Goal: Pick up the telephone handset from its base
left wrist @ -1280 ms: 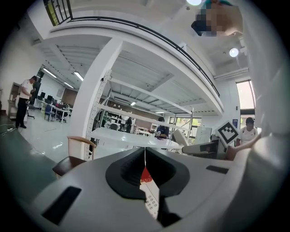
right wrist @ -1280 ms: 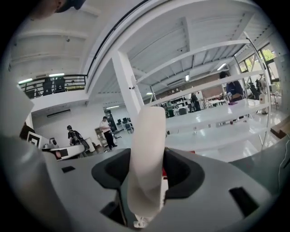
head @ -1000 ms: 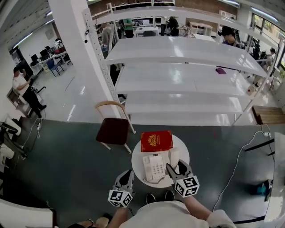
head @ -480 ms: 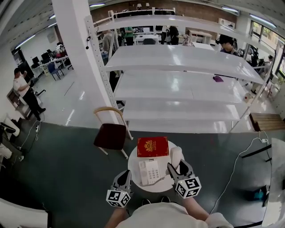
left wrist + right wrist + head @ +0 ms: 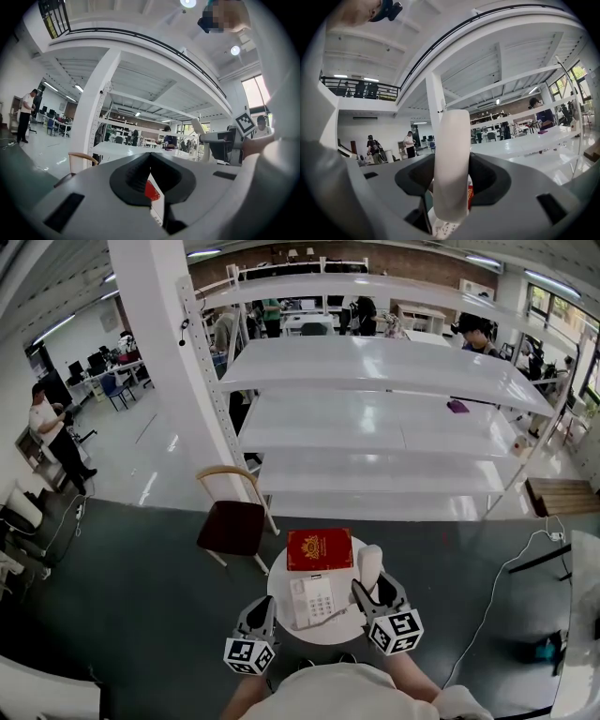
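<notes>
**Head view.** A round white table (image 5: 284, 607) stands at 6 o'clock in the frame, just ahead of the person. On it a red book (image 5: 320, 549) lies at the table's 12 o'clock, and the telephone base (image 5: 312, 601) lies near the centre. The right gripper (image 5: 371, 589), at the base's 3 o'clock, is clamped on the white handset (image 5: 370, 564). The handset's free end projects toward 12 o'clock, apart from the base. The left gripper (image 5: 263, 611) hovers at the table's 8 o'clock edge and carries nothing. A wooden chair (image 5: 232, 519) stands at the table's 10 o'clock, and white shelving (image 5: 394, 409) lies beyond.

**Left gripper view.** The jaws meet at their tips, with no object between them. The red book (image 5: 151, 190) shows through the gap beneath. At 3 o'clock the right gripper's marker cube (image 5: 244, 123) appears, with the handset (image 5: 198, 126) tilted beside it.

**Right gripper view.** The handset (image 5: 451, 164) stands upright at centre, with both jaws pressed against its sides. At 6 o'clock, under its lower end, the keys of the telephone base (image 5: 445, 229) are visible.
</notes>
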